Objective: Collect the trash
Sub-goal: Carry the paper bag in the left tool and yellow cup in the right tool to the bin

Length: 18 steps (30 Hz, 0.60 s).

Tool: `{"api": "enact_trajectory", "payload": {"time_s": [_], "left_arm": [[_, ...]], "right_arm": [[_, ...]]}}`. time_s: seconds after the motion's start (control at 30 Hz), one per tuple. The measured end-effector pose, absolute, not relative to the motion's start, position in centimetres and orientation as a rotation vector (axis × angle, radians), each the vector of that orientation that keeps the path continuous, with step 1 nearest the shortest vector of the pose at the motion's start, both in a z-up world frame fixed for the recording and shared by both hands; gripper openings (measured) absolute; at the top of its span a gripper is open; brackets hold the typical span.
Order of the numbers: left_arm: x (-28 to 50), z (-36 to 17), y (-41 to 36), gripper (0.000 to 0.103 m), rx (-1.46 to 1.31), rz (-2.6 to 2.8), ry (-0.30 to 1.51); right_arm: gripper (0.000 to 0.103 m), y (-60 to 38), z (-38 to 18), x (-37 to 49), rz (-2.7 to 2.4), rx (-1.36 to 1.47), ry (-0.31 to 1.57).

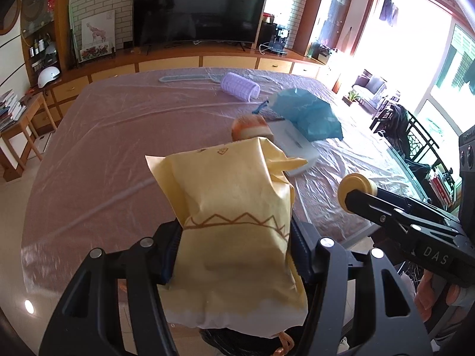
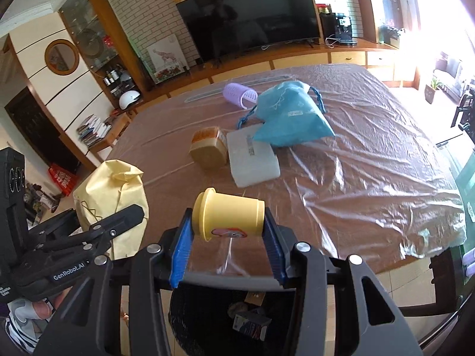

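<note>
Fingers of the left gripper [image 1: 234, 255] clamp a yellow paper bag [image 1: 231, 225] while the right gripper [image 2: 227, 231] pinches a yellow plastic cup [image 2: 228, 218] on its side. Both hang above a black bin [image 2: 234, 320] at the edge of the plastic-covered table [image 2: 371, 178].

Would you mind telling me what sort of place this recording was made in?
Most likely a home living room: a large TV stands on a long wooden cabinet against a brick wall, a coffee machine sits beside it, and a plastic-covered table fills the middle.
</note>
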<state>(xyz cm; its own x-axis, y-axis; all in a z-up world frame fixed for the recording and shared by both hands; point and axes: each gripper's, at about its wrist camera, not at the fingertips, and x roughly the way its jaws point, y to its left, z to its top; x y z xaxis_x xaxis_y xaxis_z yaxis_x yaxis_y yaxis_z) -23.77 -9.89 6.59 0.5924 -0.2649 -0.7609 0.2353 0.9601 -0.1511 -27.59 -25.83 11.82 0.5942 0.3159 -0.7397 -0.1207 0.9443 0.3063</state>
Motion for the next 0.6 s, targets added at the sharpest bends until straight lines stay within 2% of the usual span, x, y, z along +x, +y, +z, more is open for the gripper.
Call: {"api": "enact_trajectory", "payload": {"time_s": [0.6], "left_arm": [[-31.2, 5.2, -12.6, 0.061, -0.02, -0.273, 0.935]], "right_arm": [[0.044, -27.3, 11.4, -34.7, 0.35, 0.2, 0.934]]}}
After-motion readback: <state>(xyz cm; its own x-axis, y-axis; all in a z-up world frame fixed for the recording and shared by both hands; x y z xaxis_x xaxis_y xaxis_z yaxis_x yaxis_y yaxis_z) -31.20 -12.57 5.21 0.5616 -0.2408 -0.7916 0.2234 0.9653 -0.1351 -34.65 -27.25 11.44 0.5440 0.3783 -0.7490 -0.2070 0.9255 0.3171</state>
